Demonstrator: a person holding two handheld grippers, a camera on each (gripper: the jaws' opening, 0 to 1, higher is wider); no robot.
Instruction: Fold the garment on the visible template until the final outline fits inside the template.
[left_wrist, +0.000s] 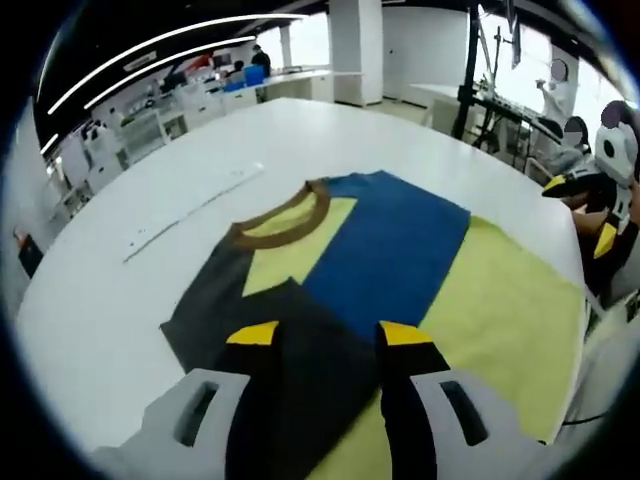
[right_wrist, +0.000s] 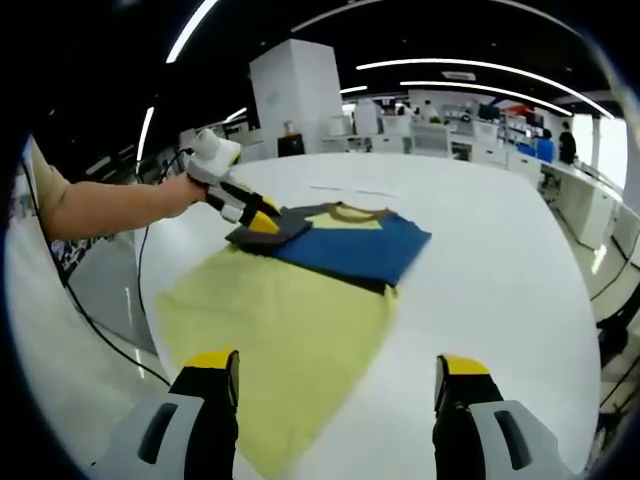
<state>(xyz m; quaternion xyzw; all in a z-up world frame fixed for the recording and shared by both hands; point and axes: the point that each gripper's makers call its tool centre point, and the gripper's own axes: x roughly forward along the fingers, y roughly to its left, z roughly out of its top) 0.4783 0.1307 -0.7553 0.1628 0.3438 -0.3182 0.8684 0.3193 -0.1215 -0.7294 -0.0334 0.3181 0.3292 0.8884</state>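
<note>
A T-shirt (left_wrist: 392, 250) in blue, dark grey and pale yellow with a brown collar lies partly folded on a yellow template sheet (left_wrist: 505, 320) on the white table. My left gripper (left_wrist: 329, 335) stands open, its jaws either side of the dark grey folded part (left_wrist: 300, 330). In the right gripper view the shirt (right_wrist: 355, 248) sits at the far end of the template (right_wrist: 280, 325), and a hand holds the left gripper (right_wrist: 260, 215) down on the grey fold. My right gripper (right_wrist: 335, 362) hangs open over the template's near end, holding nothing. It also shows at the edge (left_wrist: 575, 182).
A thin white strip (left_wrist: 190, 212) lies on the table (left_wrist: 120, 300) left of the shirt. A cable (right_wrist: 140, 290) runs off the table's left edge. Workbenches and people stand in the background. Bare table surface (right_wrist: 500, 250) lies right of the template.
</note>
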